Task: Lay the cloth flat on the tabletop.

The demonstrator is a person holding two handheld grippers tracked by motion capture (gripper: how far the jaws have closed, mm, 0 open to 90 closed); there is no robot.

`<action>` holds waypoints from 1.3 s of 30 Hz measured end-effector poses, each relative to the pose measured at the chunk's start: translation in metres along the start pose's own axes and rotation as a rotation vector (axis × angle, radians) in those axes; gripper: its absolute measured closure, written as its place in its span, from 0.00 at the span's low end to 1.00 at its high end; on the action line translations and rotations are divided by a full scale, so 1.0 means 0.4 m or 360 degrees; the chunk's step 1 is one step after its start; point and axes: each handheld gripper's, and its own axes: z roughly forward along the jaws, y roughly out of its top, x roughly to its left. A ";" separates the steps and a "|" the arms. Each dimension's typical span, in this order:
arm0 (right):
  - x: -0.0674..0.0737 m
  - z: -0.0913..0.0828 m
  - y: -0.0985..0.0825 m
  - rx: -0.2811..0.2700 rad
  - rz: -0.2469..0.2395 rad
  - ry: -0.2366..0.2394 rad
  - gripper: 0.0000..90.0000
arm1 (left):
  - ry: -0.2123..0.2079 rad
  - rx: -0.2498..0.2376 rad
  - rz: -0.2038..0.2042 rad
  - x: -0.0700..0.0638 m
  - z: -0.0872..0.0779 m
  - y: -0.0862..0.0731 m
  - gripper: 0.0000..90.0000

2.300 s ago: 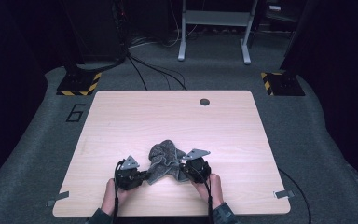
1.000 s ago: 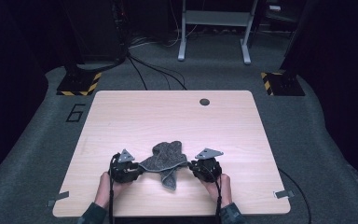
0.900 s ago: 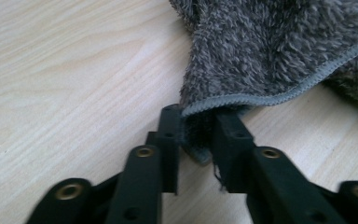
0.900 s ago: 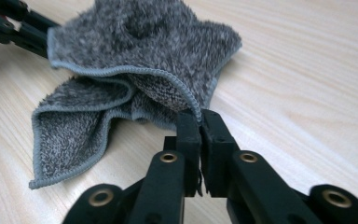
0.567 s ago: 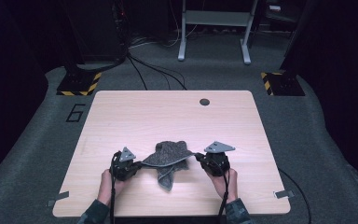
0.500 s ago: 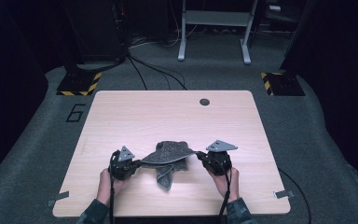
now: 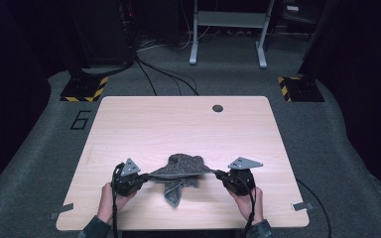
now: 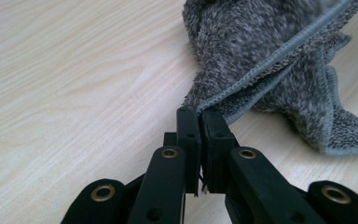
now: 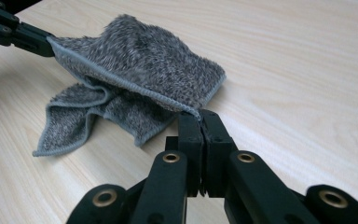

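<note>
- Hanging between the two grippers, the grey towel (image 7: pixel 181 171) is stretched along one hemmed edge, just off the bench (image 7: pixel 178 119), near its front edge; its loose part droops and rests on the wood below that hem.
- Soft, light terry like this will likely sag and fold wherever it is not held, so the corners of the hem look like the sound places to grip; a grip mid-cloth would probably bunch it.
- Left gripper (image 8: pixel 199 114): jaws clenched on the hem's end at the towel's left.
- Right gripper (image 9: pixel 200 116): jaws clenched on the hem's other end, at the towel's right.
- Beyond the towel the bench is bare wood as far as a small dark grommet (image 7: pixel 218 107) near the far edge, leaving broad room to spread the cloth away from the person; toward the person the bench edge is close.
</note>
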 end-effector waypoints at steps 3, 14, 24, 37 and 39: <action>-0.015 0.010 -0.001 0.0019 0.0022 0.0007 0.98 | 0.0011 0.0004 0.0006 0.023 0.017 0.017 0.97; -0.188 0.106 0.408 -0.0079 -0.0101 -0.0235 0.99 | 0.0369 -0.0227 0.0059 0.230 0.023 0.418 0.98; -0.078 -0.063 0.364 -0.0318 -0.0354 -0.0212 0.99 | 0.0492 -0.0365 0.0469 0.076 -0.109 0.313 0.98; -0.039 0.049 -0.052 0.0158 -0.0084 0.0023 0.77 | -0.0053 0.0064 0.0217 -0.001 0.030 -0.008 0.82; -0.041 0.038 -0.067 0.0160 -0.0062 0.0051 0.67 | -0.0124 0.0138 0.0156 -0.001 0.020 -0.021 0.66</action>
